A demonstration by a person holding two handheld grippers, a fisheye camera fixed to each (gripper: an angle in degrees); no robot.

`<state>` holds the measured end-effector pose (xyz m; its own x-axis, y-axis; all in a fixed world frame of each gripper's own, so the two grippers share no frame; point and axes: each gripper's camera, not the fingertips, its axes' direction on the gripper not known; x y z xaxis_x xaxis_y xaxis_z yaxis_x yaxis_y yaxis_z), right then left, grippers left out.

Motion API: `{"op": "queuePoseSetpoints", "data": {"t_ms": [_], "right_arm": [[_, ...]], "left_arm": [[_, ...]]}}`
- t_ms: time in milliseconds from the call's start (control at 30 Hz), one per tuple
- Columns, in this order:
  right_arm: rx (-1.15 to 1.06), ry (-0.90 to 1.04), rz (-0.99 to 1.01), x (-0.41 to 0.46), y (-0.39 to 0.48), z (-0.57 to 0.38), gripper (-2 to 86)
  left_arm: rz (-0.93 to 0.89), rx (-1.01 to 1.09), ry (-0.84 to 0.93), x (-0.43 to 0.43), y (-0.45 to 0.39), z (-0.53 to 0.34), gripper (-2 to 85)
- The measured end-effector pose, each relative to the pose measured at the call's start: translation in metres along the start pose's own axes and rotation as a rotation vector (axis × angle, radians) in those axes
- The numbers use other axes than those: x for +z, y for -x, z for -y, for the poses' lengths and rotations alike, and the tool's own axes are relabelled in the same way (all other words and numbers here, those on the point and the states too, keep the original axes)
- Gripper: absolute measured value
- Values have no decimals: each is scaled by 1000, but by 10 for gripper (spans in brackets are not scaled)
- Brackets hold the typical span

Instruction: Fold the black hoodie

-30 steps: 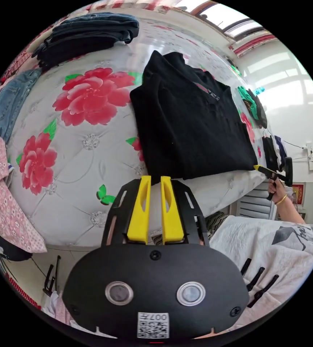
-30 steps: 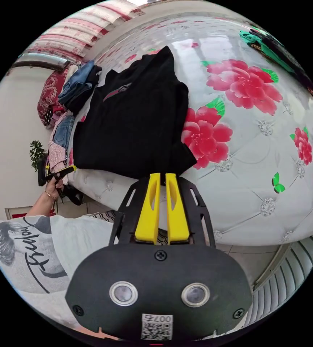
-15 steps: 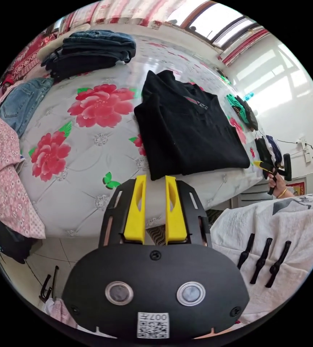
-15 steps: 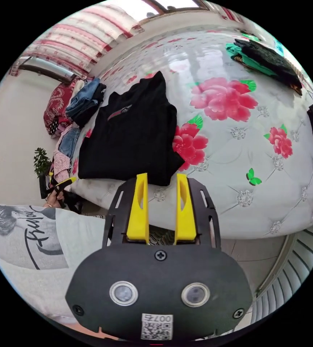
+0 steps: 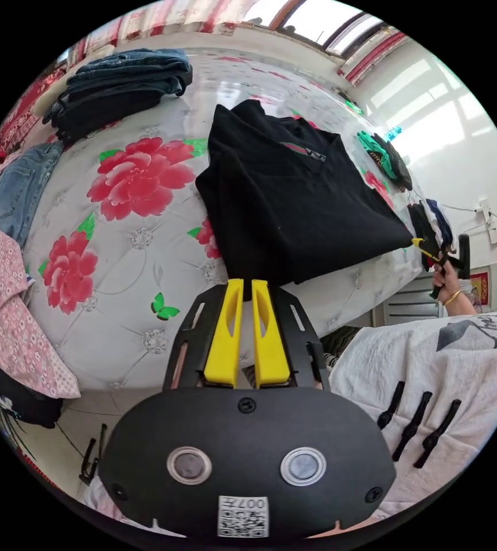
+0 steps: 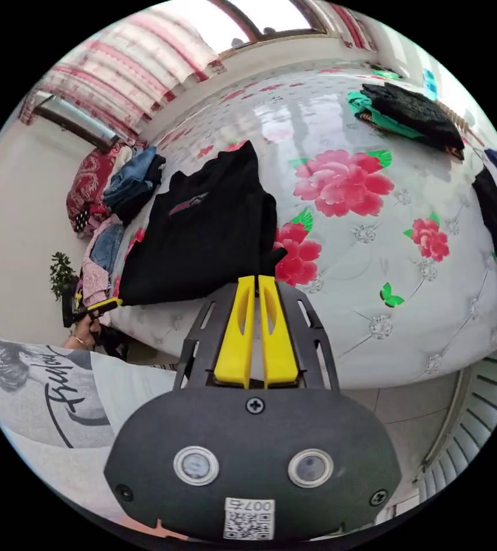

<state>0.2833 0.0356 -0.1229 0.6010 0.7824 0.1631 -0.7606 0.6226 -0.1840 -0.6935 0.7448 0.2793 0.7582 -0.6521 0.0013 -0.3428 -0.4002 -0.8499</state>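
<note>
At the bed's (image 5: pixel 116 270) edge, closed jaws hide the black hoodie's (image 5: pixel 294 201) corners.

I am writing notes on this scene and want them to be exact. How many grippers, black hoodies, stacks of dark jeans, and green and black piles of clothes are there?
grippers: 2 (left gripper, right gripper)
black hoodie: 1
stack of dark jeans: 1
green and black pile: 1
total: 5
</note>
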Motion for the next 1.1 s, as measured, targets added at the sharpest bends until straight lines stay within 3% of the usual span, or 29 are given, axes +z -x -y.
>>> {"op": "queuePoseSetpoints", "data": {"t_ms": [100, 233, 333, 500, 667, 867, 1100], "right_arm": [[187, 44, 186, 19, -52, -15, -1], [223, 31, 232, 22, -61, -29, -2], [117, 37, 132, 8, -39, -19, -2], [-293, 12, -175, -47, 43, 19, -2], [-243, 235, -170, 2, 22, 18, 3], [-104, 185, -98, 9, 1, -16, 39], [-161, 344, -90, 39, -4, 7, 21]], "left_arm": [[-110, -136, -8, 10, 18, -15, 2], [-196, -203, -47, 4, 28, -29, -1], [-200, -81, -61, -29, 15, -20, -4], [-47, 248, -84, -95, -27, -1, -5], [-217, 62, 117, -25, 10, -29, -3], [-273, -73, 40, -24, 12, -60, 1], [-244, 10, 122, -38, 7, -34, 1]]}}
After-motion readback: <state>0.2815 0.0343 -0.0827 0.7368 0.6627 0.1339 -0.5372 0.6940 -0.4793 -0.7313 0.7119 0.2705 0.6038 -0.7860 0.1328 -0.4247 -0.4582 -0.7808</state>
